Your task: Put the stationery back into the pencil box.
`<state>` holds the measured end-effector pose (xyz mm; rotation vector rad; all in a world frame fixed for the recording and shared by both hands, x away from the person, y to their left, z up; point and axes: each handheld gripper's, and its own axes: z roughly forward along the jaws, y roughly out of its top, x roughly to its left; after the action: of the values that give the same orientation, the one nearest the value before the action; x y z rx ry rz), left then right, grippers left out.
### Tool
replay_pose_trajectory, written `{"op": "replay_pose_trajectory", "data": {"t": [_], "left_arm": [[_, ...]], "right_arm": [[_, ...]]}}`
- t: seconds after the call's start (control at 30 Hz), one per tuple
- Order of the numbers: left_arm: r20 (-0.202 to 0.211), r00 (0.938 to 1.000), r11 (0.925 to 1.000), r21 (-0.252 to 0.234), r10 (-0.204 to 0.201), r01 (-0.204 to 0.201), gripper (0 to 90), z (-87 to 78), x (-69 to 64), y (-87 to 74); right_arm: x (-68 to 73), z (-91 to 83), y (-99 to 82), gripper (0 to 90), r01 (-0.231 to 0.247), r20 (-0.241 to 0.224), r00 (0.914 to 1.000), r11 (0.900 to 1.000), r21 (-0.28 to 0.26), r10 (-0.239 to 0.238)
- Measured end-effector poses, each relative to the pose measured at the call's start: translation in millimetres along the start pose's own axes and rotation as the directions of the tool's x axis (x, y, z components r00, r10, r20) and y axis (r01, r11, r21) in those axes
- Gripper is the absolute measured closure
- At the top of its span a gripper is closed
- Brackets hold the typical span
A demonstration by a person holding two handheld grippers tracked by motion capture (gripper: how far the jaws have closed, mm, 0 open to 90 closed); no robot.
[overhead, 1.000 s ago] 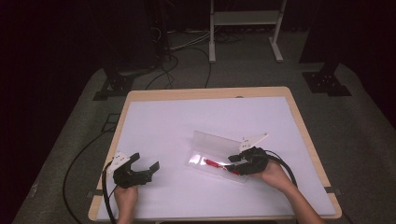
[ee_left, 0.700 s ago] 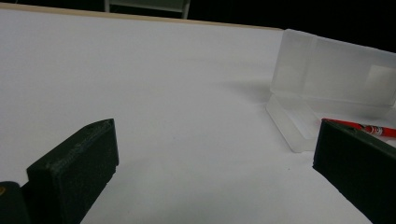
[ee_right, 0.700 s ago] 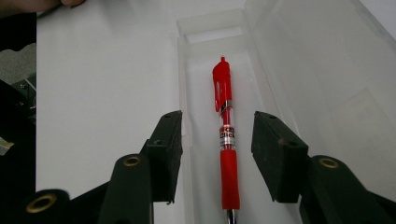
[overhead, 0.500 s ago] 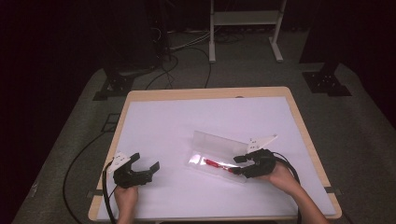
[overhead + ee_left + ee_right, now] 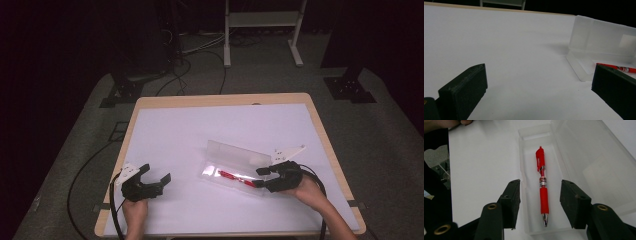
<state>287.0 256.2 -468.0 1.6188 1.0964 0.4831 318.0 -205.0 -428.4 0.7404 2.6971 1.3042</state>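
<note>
Red pen (image 5: pixel 542 185) lies lengthwise in the tray of a clear plastic case (image 5: pixel 235 172), whose lid stands raised behind it, toward the near right part of the bench (image 5: pixel 210 125). Right tongs (image 5: pixel 540 197) hang released over the case's near end, one jaw outside its wall, the other over the tray, the pen between them untouched. Left tongs (image 5: pixel 157 180) rest spread wide near the bench's near left corner, well apart from the case.
</note>
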Motion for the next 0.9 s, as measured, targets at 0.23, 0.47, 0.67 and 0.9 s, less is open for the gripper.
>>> {"op": "replay_pose_trajectory", "data": {"t": [0.23,0.47,0.67,0.9], "left_arm": [[0.0,1.0,1.0,0.002,0.002,-0.002,0.0,0.0,-0.1,0.0],[-0.001,1.0,1.0,0.004,0.006,-0.006,0.0,0.0,-0.1,0.0],[-0.001,1.0,1.0,0.005,0.007,-0.007,0.0,0.0,-0.1,0.1],[-0.001,1.0,1.0,0.005,0.006,-0.006,0.0,0.1,-0.1,0.1]], "right_arm": [[-2.7,-6.4,-7.2,49.3,-0.012,0.011,0.9999,0.9999,-0.006,0.012],[-4.2,-14.3,-13.6,48.9,-0.026,0.02,0.9995,0.9996,-0.008,0.026],[-5.4,-20.2,-18.9,48.1,-0.029,0.029,0.9991,0.9995,-0.014,0.03],[-7.7,-26.8,-25.6,47.8,-0.042,0.038,0.9983,0.9988,-0.023,0.043]]}}
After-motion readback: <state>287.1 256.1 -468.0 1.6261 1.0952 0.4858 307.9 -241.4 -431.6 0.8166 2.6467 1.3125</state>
